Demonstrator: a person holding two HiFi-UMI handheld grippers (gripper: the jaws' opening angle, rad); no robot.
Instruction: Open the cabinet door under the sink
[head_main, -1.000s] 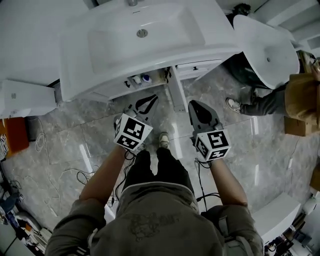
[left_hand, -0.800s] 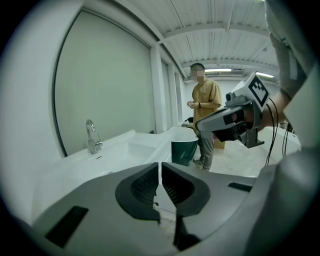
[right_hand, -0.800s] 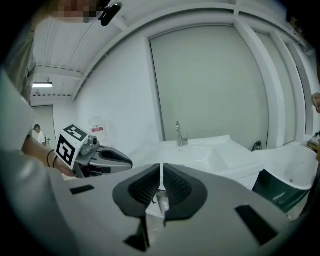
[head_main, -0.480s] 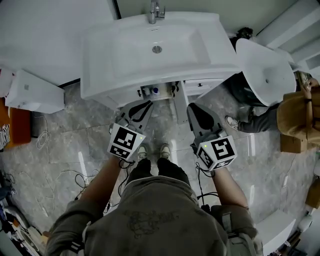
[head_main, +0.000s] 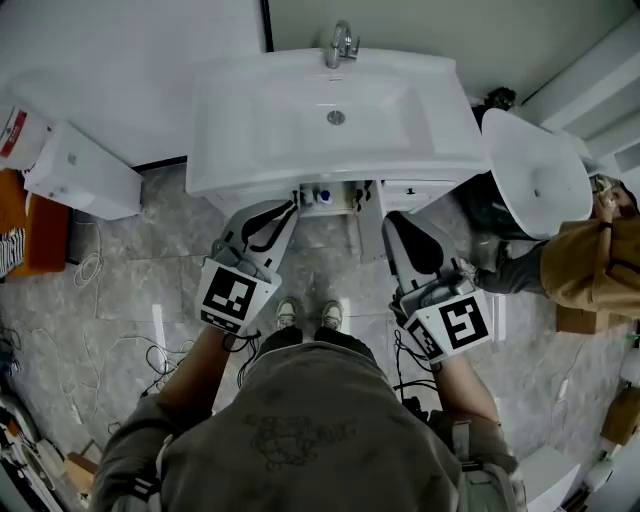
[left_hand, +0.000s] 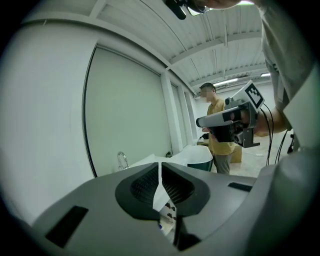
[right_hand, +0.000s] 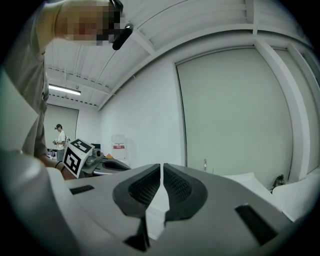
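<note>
Because my left gripper (head_main: 288, 208) and right gripper (head_main: 393, 220) are closed and empty, I might knock the thin white cabinet door (head_main: 368, 228) between them.

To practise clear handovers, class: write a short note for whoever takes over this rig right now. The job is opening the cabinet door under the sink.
Left gripper: jaws together, empty, held in front of the sink, touching nothing.
Right gripper: the same, jaws together and empty.
The cabinet sits under the sink. A gap in its front shows small bottles inside. A white panel juts out beside the gap, probably a door swung open.
Done: apparently one door is open.
Left: confirm that from closer up. Neither gripper is on a door.
</note>
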